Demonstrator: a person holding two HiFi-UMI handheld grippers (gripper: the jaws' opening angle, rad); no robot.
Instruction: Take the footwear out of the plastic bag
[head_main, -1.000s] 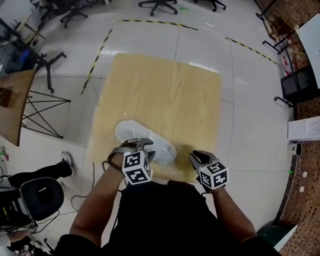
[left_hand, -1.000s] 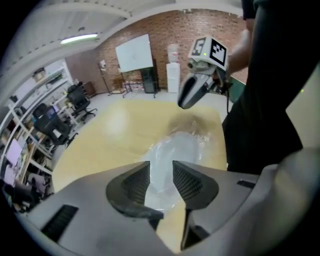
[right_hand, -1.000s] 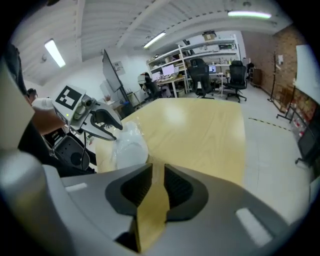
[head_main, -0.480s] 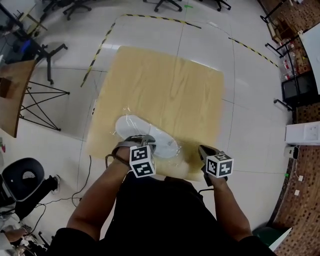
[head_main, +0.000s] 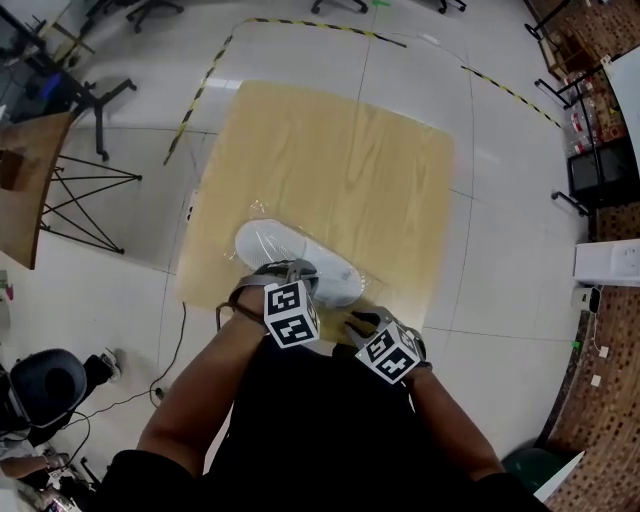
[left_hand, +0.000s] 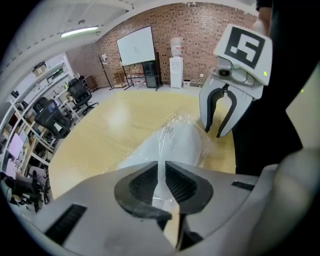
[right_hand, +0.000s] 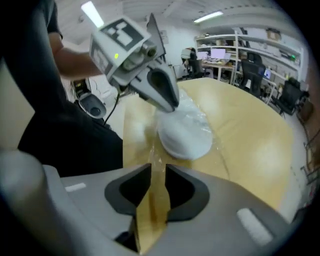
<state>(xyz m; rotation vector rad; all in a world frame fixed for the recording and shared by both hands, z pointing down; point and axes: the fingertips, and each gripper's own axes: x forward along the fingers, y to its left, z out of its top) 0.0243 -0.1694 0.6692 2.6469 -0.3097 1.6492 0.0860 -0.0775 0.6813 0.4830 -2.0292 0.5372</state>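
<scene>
Lab: whiteboard (left_hand: 136, 46), shelving (right_hand: 240, 42), office chairs (left_hand: 80, 92)

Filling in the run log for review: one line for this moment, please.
left claw: closing, plastic bag between jaws | right claw: opening, empty | white shoe: inside plastic bag, on table

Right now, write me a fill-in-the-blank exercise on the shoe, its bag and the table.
1. The shoe is ____ in colour.
2. The shoe lies ____ the clear plastic bag.
3. The bag rests on a ____ table.

Missing words: white; inside; wooden.
</scene>
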